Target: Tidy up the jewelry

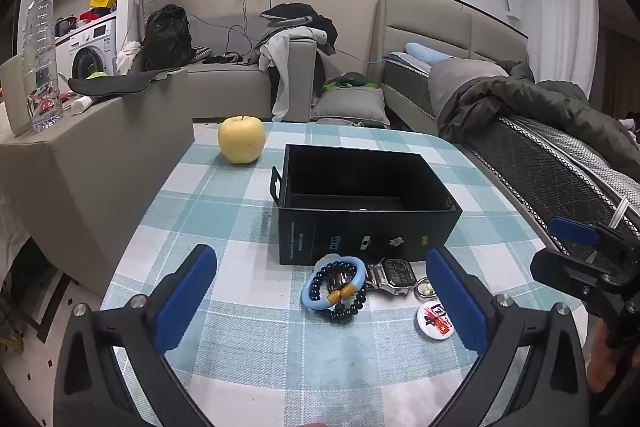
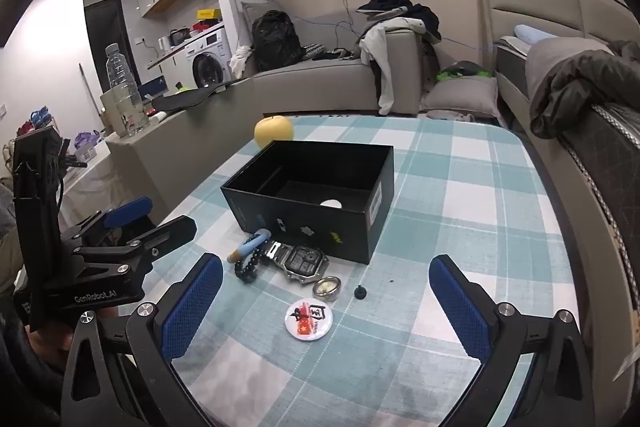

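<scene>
"genrobot.ai" is printed in pale letters on the side of the left gripper (image 2: 132,223), readable from the right wrist view. the round badge (image 2: 307,318) on the table (image 2: 480,187) carries a red flag and large dark characters, with small text along its rim too small to read. the black box (image 2: 308,203) has small logos and a label on its walls, none legible.

both grippers hover over the near edge of the table with nothing in them. the right gripper (image 2: 326,301) has its blue pads spread wide, and the left gripper's pads stand just as wide apart in its own view.

the jewelry lies just in front of the box's near wall: a dark bead bracelet (image 1: 338,291) overlapping a light blue ring (image 1: 332,281), a metal watch (image 1: 394,277) beside them, then a small round tin (image 2: 327,287) and the badge nearer the edge. something round and white lies inside the box. a yellow apple (image 1: 241,139) sits toward the far left corner.
</scene>
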Motion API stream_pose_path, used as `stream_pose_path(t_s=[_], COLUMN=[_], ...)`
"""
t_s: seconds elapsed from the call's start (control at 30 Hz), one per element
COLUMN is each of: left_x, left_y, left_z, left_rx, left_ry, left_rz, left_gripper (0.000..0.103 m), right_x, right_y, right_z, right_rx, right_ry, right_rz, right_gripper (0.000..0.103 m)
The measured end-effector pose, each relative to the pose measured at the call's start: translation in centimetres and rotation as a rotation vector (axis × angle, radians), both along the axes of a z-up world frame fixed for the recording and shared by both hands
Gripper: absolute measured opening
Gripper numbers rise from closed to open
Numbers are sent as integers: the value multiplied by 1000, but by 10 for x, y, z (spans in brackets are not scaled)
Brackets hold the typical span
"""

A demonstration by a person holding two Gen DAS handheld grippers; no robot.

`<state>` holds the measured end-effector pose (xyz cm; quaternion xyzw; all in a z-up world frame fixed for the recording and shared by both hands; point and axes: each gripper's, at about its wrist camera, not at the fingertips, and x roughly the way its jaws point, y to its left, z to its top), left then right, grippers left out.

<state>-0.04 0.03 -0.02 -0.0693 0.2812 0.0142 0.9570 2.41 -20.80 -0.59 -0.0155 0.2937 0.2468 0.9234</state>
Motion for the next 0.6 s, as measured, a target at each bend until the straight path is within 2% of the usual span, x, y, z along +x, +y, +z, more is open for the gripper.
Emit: stream_pose_path(t_s=[0.6], left_x=[2], left_y=[1], left_z=[2], left_rx=[13], left_ry=[19], left_rz=[-4], left_gripper=[102], right_x=[5], right_y=[5], right_z=[2], right_rx=[11], right_ry=[16], right_rz=[14], right_gripper=[103])
